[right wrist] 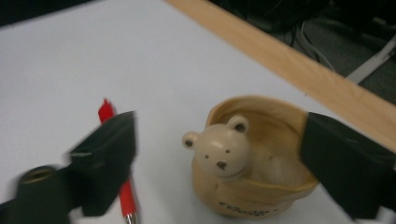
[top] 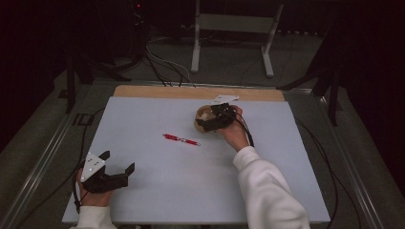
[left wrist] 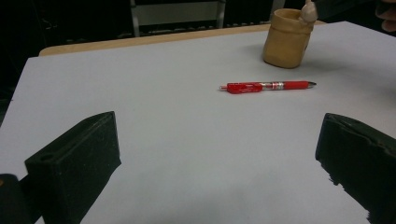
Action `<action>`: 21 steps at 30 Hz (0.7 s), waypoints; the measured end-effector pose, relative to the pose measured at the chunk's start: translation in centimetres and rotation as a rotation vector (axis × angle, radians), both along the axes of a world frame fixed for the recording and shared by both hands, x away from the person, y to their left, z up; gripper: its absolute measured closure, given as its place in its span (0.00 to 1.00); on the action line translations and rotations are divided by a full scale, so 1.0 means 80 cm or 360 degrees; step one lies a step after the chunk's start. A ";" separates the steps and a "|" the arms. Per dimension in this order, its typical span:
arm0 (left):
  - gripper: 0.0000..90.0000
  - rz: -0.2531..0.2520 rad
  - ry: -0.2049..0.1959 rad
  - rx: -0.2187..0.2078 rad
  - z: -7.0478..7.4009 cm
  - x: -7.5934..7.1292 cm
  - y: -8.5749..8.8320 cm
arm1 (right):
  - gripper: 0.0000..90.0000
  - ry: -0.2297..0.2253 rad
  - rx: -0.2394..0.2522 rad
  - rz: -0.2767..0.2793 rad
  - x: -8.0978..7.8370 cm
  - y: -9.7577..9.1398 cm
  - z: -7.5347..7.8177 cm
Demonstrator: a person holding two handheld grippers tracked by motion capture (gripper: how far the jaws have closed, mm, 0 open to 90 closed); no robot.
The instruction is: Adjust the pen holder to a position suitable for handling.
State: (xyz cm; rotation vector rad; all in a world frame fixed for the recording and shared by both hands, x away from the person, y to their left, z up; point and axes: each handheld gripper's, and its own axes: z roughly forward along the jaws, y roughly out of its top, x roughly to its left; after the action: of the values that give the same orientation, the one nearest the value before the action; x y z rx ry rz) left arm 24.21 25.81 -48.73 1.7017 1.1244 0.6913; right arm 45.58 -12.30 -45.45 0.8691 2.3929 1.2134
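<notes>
I find the right claw released, straddling the bear cup near the counter's far edge, pads apart from it. My left claw rests released; red pen lies beside the cup

In the high view the right gripper and the hand behind it cover most of the tan bear cup, so its bear face and near wall stay hidden. In the right gripper view the cup's base runs off the bottom edge, the dark lettering low on its wall is too blurred to read, and one blurred jaw hides most of the red pen, whose tip is cut off below. In the left gripper view the cup's rim and bear head are clipped by the top edge, and the pen's label print is too small to read.
</notes>
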 end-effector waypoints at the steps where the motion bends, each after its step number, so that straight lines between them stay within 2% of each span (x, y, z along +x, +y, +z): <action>1: 0.00 0.0001 0.0000 0.0000 0.000 0.000 0.000 | 0.20 -0.0001 -0.0011 -0.0001 0.001 0.002 -0.001; 6: 0.00 -0.0002 0.0005 -0.0002 -0.001 0.000 0.000 | 0.37 0.0055 -0.0057 0.0008 0.007 0.007 -0.012; 7: 0.00 -0.0002 0.0005 -0.0002 -0.001 0.000 0.000 | 0.37 0.0055 -0.0057 0.0008 0.007 0.007 -0.012; 8: 0.00 -0.0002 0.0004 -0.0004 0.000 0.000 0.000 | 0.43 0.0060 -0.0100 -0.0004 0.009 0.009 -0.017; 10: 0.00 -0.0001 0.0003 -0.0005 0.000 0.000 0.001 | 0.48 0.0063 -0.0138 -0.0009 0.010 0.011 -0.023; 13: 0.00 -0.0001 0.0004 -0.0005 0.000 0.001 0.001 | 0.58 0.0025 -0.0183 0.0001 0.010 0.013 -0.024; 20: 0.00 -0.0002 0.0007 0.0000 0.000 0.001 0.000 | 0.62 -0.0041 -0.0273 0.0032 0.006 0.016 -0.022; 21: 0.00 -0.0002 0.0007 -0.0001 0.000 0.001 0.001 | 0.68 -0.0078 -0.0312 0.0017 0.004 0.015 -0.022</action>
State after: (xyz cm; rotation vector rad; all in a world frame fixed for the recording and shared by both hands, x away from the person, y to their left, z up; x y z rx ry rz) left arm 24.27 25.86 -48.76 1.7040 1.1266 0.6867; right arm 45.89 -11.06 -47.23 0.7572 2.4298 0.9713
